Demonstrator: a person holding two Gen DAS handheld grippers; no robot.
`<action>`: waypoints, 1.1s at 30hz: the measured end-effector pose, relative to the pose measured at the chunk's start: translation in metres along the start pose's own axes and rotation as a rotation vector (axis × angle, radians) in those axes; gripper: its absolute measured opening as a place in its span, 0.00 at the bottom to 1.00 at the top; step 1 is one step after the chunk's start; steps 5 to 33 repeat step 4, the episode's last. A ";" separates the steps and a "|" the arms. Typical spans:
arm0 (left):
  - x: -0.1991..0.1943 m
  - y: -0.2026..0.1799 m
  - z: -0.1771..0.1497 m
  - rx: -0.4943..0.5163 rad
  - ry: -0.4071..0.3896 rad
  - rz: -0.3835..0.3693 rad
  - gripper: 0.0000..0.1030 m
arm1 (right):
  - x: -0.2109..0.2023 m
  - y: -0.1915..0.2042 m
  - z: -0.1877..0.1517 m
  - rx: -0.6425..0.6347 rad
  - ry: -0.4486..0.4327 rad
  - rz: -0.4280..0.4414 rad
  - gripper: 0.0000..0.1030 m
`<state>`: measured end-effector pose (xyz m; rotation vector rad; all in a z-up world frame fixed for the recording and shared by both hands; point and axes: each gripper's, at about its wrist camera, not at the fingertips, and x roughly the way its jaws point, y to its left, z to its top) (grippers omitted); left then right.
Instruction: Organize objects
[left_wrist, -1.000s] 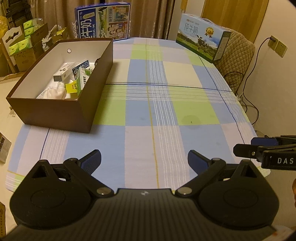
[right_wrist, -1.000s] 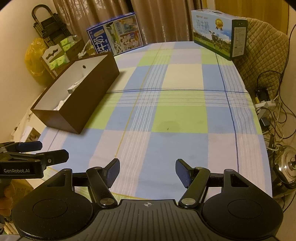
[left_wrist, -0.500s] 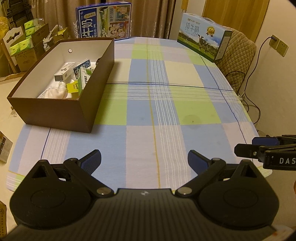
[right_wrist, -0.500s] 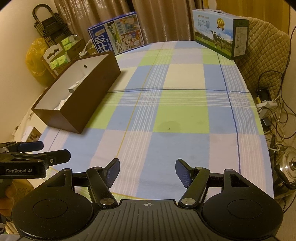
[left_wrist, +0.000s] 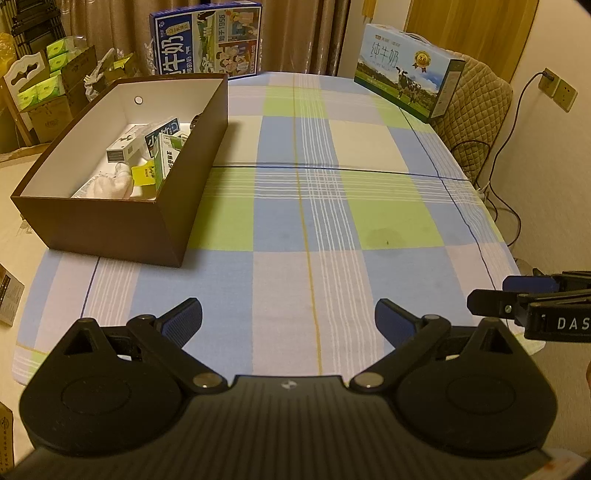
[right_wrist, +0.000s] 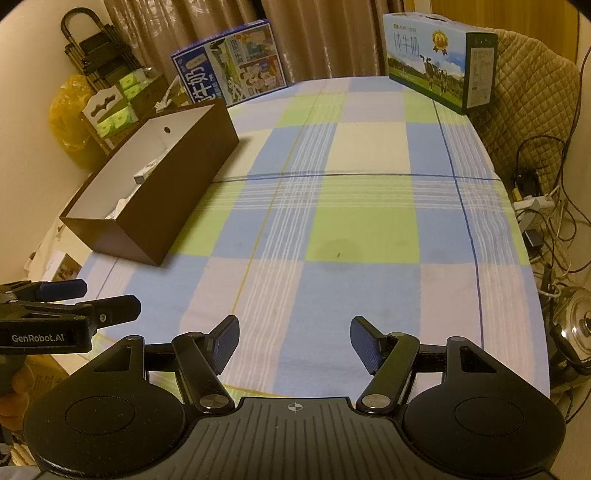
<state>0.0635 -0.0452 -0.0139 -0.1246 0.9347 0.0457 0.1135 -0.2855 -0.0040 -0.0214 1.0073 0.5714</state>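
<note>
A brown box (left_wrist: 110, 225) with a white inside stands at the table's left; it also shows in the right wrist view (right_wrist: 155, 206). It holds several small cartons (left_wrist: 162, 147) and a white cloth (left_wrist: 110, 184). My left gripper (left_wrist: 288, 321) is open and empty above the table's near edge. My right gripper (right_wrist: 293, 341) is open and empty, also at the near edge, to the right of the left one. Each gripper shows in the other's view, the right one (left_wrist: 517, 295) at the right edge and the left one (right_wrist: 99, 302) at the left edge.
A checked cloth (left_wrist: 314, 206) covers the table. A blue milk carton case (left_wrist: 207, 37) stands at the far edge behind the brown box. A second milk case (left_wrist: 406, 70) stands at the far right by a quilted chair (left_wrist: 476, 110). Cables and a metal pot (right_wrist: 580, 325) lie to the right on the floor.
Both grippers have drifted slightly; the view has shifted a little. Both stay open and empty. Nothing on the table has moved.
</note>
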 end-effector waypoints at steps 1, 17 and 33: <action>0.000 0.000 0.000 0.000 0.000 0.000 0.96 | 0.000 0.000 0.000 0.001 0.001 0.000 0.62; 0.001 0.000 0.002 0.000 0.000 0.002 0.96 | 0.002 0.000 0.001 0.001 0.004 0.000 0.62; 0.001 0.000 0.002 0.000 0.000 0.002 0.96 | 0.002 0.000 0.001 0.001 0.004 0.000 0.62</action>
